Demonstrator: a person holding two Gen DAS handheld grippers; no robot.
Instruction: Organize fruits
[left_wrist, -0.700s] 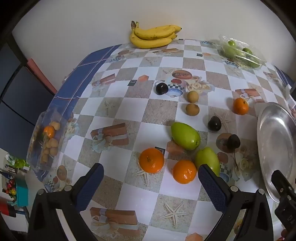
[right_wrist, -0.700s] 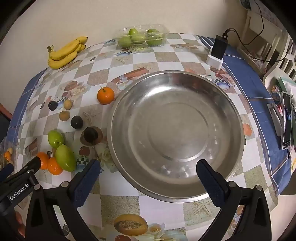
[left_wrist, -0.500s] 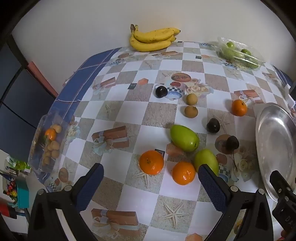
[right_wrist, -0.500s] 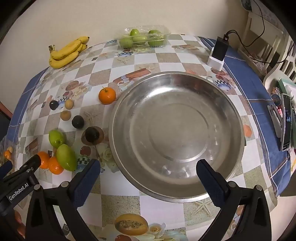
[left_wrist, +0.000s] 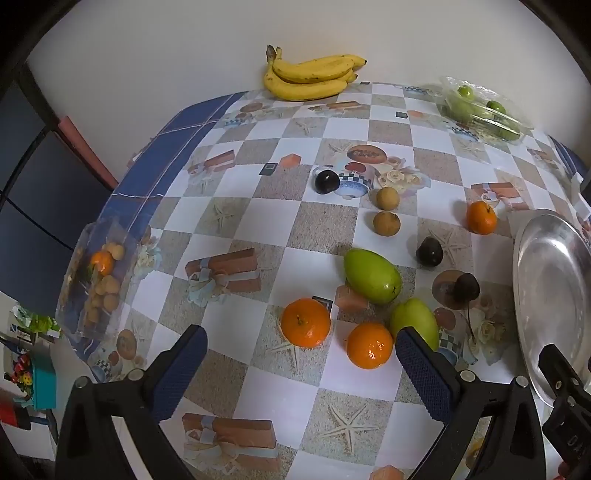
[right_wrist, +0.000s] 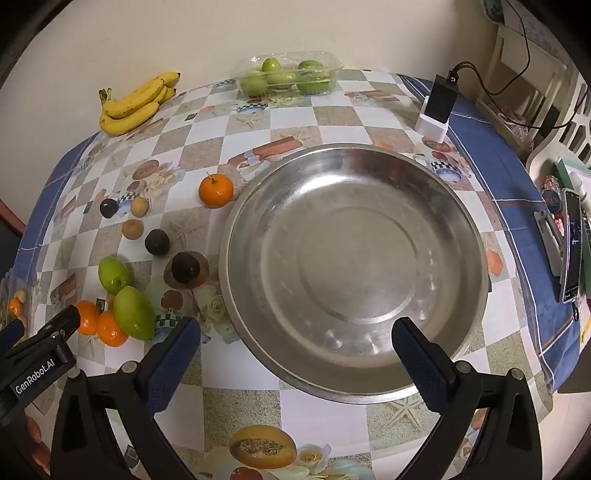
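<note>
Surface: table under a glossy checkered oilcloth (left_wrist: 317, 236), white and sand-grey squares printed with starfish, gift boxes and roses, blue border at its edges. Plain cream wall (left_wrist: 166, 55) behind.

Left gripper (left_wrist: 301, 350): jaws spread wide, nothing between the pads, hanging over the near table edge. Right gripper (right_wrist: 295, 343): jaws likewise spread, empty, over the near rim of the large round stainless-steel basin (right_wrist: 461, 229), which holds no fruit.

Loose fruit, right wrist view, all at 9 o'clock of the basin: two green mangoes (right_wrist: 133, 312), three oranges (right_wrist: 216, 191), three dark plum-like fruits (right_wrist: 157, 242), two small tan round fruits (right_wrist: 133, 229).

Yellow banana bunch (left_wrist: 310, 77) at 12 o'clock against the wall. Clear plastic punnet of green fruit (right_wrist: 291, 77) at 12 o'clock of the basin; black charger on a white block (right_wrist: 439, 107) at 1 o'clock. Clear bag of small fruit (left_wrist: 98, 280) at the table's 9 o'clock edge, left wrist view.
</note>
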